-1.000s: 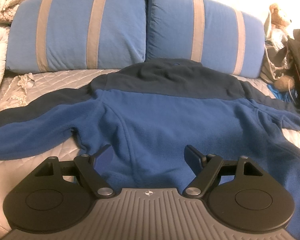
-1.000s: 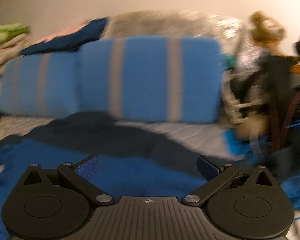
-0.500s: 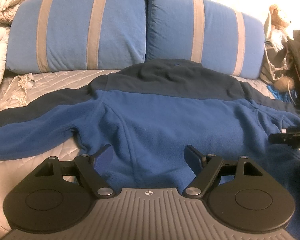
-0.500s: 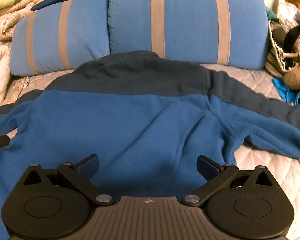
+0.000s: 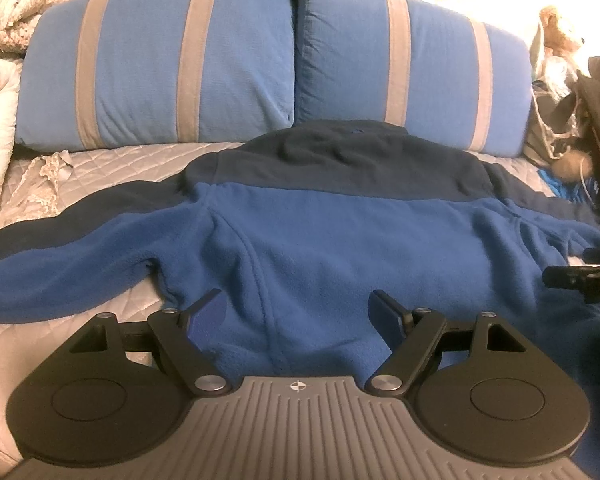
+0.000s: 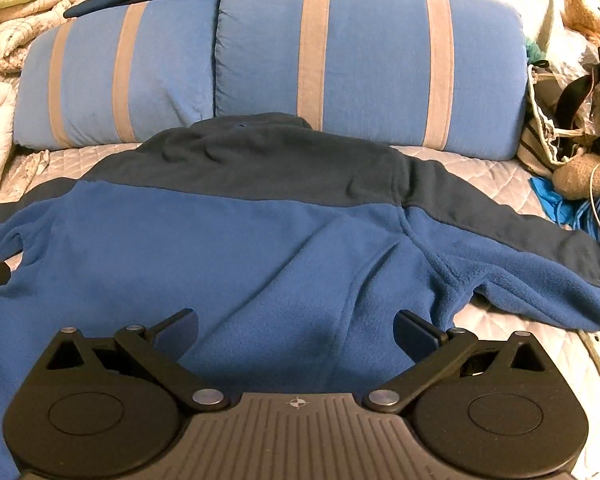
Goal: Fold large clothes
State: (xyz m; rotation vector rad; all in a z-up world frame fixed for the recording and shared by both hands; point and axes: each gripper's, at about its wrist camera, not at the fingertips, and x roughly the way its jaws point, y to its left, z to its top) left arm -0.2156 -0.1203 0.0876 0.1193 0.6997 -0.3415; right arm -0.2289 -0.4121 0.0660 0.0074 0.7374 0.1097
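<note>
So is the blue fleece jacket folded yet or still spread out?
Spread out. The fleece jacket lies flat on the bed, both sleeves extended sideways, no fold visible.

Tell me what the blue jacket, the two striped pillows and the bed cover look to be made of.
Blue jacket: likely fleece, matte, with a fuzzy, pilled nap; its darker navy yoke looks the same.
Striped pillows: apparently woven cotton-like fabric, matte, with a fine crinkled texture and sewn tan stripes.
Bed cover: quilted fabric with a faint sheen; stitched diamond pattern shows. The fibre cannot be told.

text: none legible | labels: none | only mark: crosshair symbol on each claw body
</note>
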